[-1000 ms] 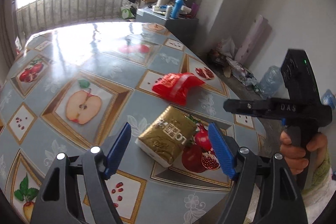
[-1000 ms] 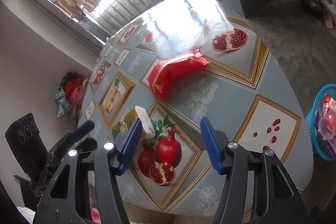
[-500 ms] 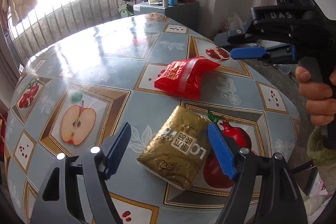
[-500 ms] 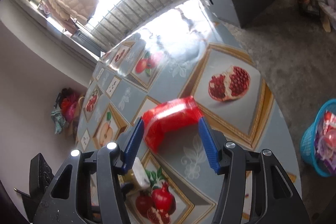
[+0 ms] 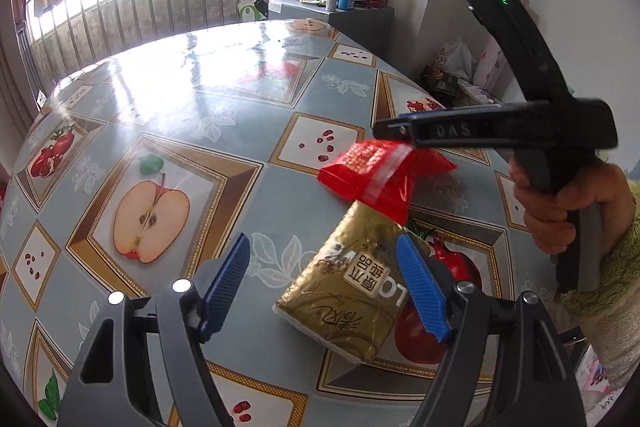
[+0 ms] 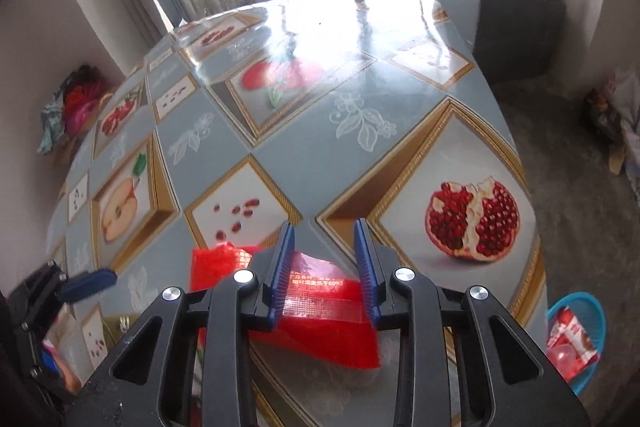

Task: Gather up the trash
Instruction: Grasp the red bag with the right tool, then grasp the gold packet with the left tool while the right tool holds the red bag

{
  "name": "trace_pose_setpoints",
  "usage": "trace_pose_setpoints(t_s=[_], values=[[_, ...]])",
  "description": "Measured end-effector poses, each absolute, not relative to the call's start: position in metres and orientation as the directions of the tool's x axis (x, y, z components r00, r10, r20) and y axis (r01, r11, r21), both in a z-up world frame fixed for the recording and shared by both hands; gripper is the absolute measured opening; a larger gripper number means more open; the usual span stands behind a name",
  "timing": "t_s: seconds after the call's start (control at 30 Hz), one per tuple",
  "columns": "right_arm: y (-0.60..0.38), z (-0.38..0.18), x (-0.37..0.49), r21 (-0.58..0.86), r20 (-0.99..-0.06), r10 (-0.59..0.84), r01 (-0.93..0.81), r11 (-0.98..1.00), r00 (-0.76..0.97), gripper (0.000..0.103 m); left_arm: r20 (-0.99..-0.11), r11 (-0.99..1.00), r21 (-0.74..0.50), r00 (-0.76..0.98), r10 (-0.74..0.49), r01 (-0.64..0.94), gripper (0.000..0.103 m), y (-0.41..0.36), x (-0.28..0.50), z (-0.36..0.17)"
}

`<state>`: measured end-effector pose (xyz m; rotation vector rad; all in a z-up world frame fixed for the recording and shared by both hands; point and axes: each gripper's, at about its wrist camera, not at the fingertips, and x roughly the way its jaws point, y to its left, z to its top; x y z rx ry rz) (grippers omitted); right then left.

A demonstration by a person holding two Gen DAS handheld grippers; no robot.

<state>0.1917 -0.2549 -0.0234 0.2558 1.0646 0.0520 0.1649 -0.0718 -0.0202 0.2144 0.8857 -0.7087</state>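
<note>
A red plastic wrapper [image 5: 376, 175] lies on the fruit-print table [image 5: 168, 99]. A gold tissue pack [image 5: 352, 291] lies just in front of it. My left gripper [image 5: 324, 279] is open, low over the gold pack, which sits partly between its blue fingers [image 5: 420, 291]. My right gripper [image 6: 324, 267] has come down over the red wrapper [image 6: 320, 311]. Its jaws are narrowed around the wrapper's raised middle, with a gap still showing. From the left wrist view the right gripper [image 5: 400, 131] sits on top of the wrapper.
A blue basket [image 6: 576, 331] with trash in it stands on the floor past the table's right edge. A grey cabinet [image 6: 516, 15] with bottles is at the back right. Clutter lies by the right wall [image 5: 452, 79]. A window railing is behind the table.
My right gripper dropped onto the red wrapper and narrowed its jaws around it. My left gripper moved closer over the gold pack and stayed open.
</note>
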Motion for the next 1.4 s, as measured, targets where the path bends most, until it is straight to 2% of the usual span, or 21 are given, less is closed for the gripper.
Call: trace_pose_setpoints(t_s=[0.17,0.4,0.5,0.6,0.73,0.8,0.87,1.03,1.1,1.17,1.27,1.4], values=[[-0.253,-0.021,0.145,0.158,-0.868,0.088,0.104,0.982,0.489,0.028,-0.774,0.757,-0.108,0.424,-0.471,0.645,0.074,-0.072,0.161,-0.020],[-0.259,-0.018,0.094,0.308,-0.859,0.177,0.209,0.928,0.481,0.029,-0.781,0.756,-0.108,0.415,-0.467,0.646,0.074,-0.077,0.152,-0.022],[-0.260,-0.017,0.079,0.413,-0.833,0.272,0.217,0.884,0.481,0.028,-0.790,0.755,-0.122,0.398,-0.467,0.644,0.074,-0.080,0.150,-0.023],[-0.266,-0.014,0.066,0.457,-0.816,0.296,0.239,0.857,0.497,0.029,-0.796,0.755,-0.123,0.389,-0.463,0.644,0.074,-0.080,0.147,-0.023],[-0.281,-0.007,0.062,0.559,-0.754,0.366,0.239,0.794,0.545,0.035,-0.795,0.759,-0.129,0.390,-0.464,0.638,0.074,-0.075,0.146,-0.019],[-0.278,-0.003,0.066,0.586,-0.732,0.392,0.221,0.780,0.558,0.042,-0.794,0.769,-0.115,0.407,-0.452,0.629,0.074,-0.070,0.145,-0.019],[-0.270,0.000,0.073,0.584,-0.724,0.395,0.197,0.788,0.566,0.053,-0.794,0.782,-0.104,0.422,-0.438,0.615,0.074,-0.065,0.148,-0.020],[-0.242,-0.007,0.098,0.531,-0.752,0.390,0.138,0.836,0.531,0.053,-0.795,0.818,-0.103,0.447,-0.410,0.566,0.074,-0.053,0.159,-0.020],[-0.236,-0.016,0.102,0.509,-0.773,0.383,0.135,0.850,0.505,0.051,-0.798,0.823,-0.117,0.441,-0.411,0.557,0.074,-0.051,0.161,-0.020],[-0.235,-0.017,0.099,0.478,-0.786,0.354,0.136,0.867,0.506,0.035,-0.802,0.823,-0.132,0.429,-0.417,0.553,0.074,-0.050,0.162,-0.021],[-0.240,-0.019,0.094,0.493,-0.781,0.370,0.133,0.860,0.503,0.024,-0.808,0.809,-0.156,0.397,-0.435,0.567,0.074,-0.054,0.158,-0.021],[-0.250,-0.018,0.085,0.494,-0.780,0.363,0.146,0.857,0.510,0.022,-0.812,0.787,-0.172,0.367,-0.453,0.592,0.074,-0.060,0.150,-0.020]])
